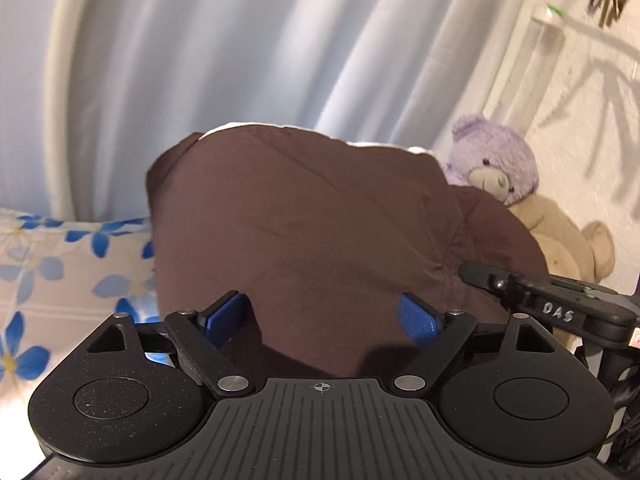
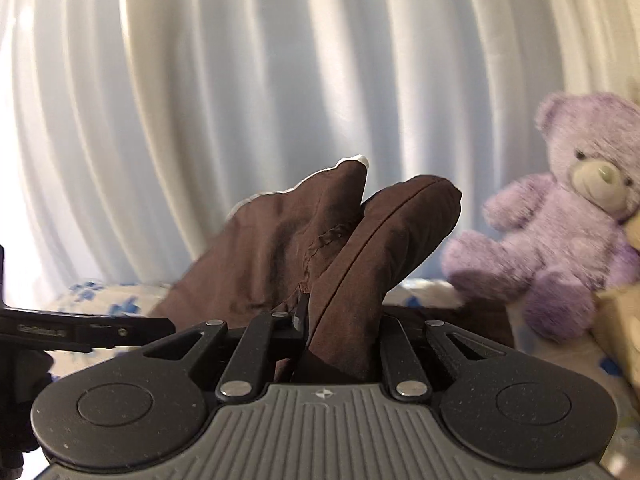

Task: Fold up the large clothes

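Before pale pleated curtains (image 2: 200, 100), over a blue-flowered bed sheet (image 1: 60, 272), a bunched dark brown garment (image 1: 304, 232) is held up.
Right gripper (image 2: 340, 320) jaws clamp its fold; left gripper (image 1: 322, 318) jaws gape wide beside the cloth, near a purple plush teddy bear (image 2: 560, 216).

The brown garment (image 1: 304, 220) fills the centre of the left view, blocking the way ahead between the spread fingers. Open bed (image 1: 60, 280) lies lower left. At right, the purple bear (image 2: 568, 216) and the other hand-held gripper (image 1: 480, 276) crowd the passage; the curtain (image 2: 200, 80) closes the back
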### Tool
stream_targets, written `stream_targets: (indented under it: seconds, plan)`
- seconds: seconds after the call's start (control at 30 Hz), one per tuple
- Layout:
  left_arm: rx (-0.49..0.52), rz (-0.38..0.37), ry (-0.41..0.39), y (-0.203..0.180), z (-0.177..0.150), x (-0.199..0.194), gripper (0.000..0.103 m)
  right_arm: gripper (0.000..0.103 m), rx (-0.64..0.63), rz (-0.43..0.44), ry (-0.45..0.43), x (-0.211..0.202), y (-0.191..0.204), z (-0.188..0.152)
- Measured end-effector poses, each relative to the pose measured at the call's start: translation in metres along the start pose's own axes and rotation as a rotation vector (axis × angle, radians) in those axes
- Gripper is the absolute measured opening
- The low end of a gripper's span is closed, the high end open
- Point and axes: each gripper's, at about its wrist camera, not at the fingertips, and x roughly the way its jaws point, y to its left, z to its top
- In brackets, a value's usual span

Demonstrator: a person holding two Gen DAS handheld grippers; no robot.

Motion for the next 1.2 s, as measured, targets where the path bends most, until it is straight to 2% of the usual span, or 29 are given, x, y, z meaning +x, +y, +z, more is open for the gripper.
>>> stream_targets:
  seconds: [0.1,0.2,0.23,0.27,0.33,0.4,0.43,0.5,0.6,0.63,0.7,0.77,0.87,0.93,1.03,1.2]
  plan:
    - [0.017,-0.025,-0.001,-0.001,-0.011,0.028,0.095,0.011,-0.056,-0.103,0.048,0.023,-0.010,-0.020]
    - [0.070,0.005,-0.007,-0.007,-0.026,0.045,0.102,0.014,-0.151,-0.193,0.124,0.050,-0.021,-0.044]
    - [0.098,0.010,-0.011,-0.009,-0.028,0.046,0.103,0.020,-0.158,-0.216,0.149,0.058,-0.024,-0.049]
    - [0.114,0.023,-0.015,-0.010,-0.030,0.046,0.103,0.033,-0.155,-0.259,0.160,0.061,-0.026,-0.051]
    - [0.101,0.020,-0.027,-0.006,-0.033,0.045,0.103,0.039,-0.123,-0.338,0.152,0.054,-0.032,-0.041]
    - [0.076,0.011,-0.032,-0.004,-0.031,0.044,0.103,0.039,-0.064,-0.385,0.095,0.034,-0.031,-0.021]
    - [0.077,0.015,-0.031,-0.005,-0.030,0.044,0.103,0.039,-0.032,-0.376,0.043,0.028,-0.029,-0.012]
    - [0.097,0.031,-0.026,-0.008,-0.030,0.045,0.103,0.038,0.017,-0.286,-0.011,0.029,-0.022,0.005]
    - [0.096,0.038,-0.026,-0.007,-0.030,0.044,0.103,0.030,0.048,-0.156,0.024,0.067,-0.014,0.014]
    - [0.090,0.046,-0.027,-0.006,-0.029,0.042,0.103,0.024,0.065,-0.134,0.047,0.084,-0.015,0.013]
    - [0.075,0.076,-0.021,-0.005,-0.023,0.043,0.103,0.022,0.124,-0.108,0.092,0.113,-0.025,0.004]
    - [0.025,0.112,-0.027,0.003,-0.013,0.044,0.103,0.018,0.141,-0.104,0.099,0.123,-0.031,-0.008]
    - [-0.053,0.197,-0.018,0.012,0.006,0.061,0.103,0.018,0.159,-0.123,0.092,0.128,-0.044,-0.016]
    - [-0.083,0.221,-0.016,0.015,0.015,0.076,0.103,0.017,0.166,-0.167,0.098,0.128,-0.049,-0.021]
    - [-0.033,0.298,-0.024,0.009,0.019,0.095,0.103,0.015,0.184,-0.198,0.093,0.130,-0.055,-0.031]
    - [-0.011,0.343,-0.061,0.020,0.000,0.111,0.103,0.015,0.169,-0.212,0.059,0.126,-0.052,-0.043]
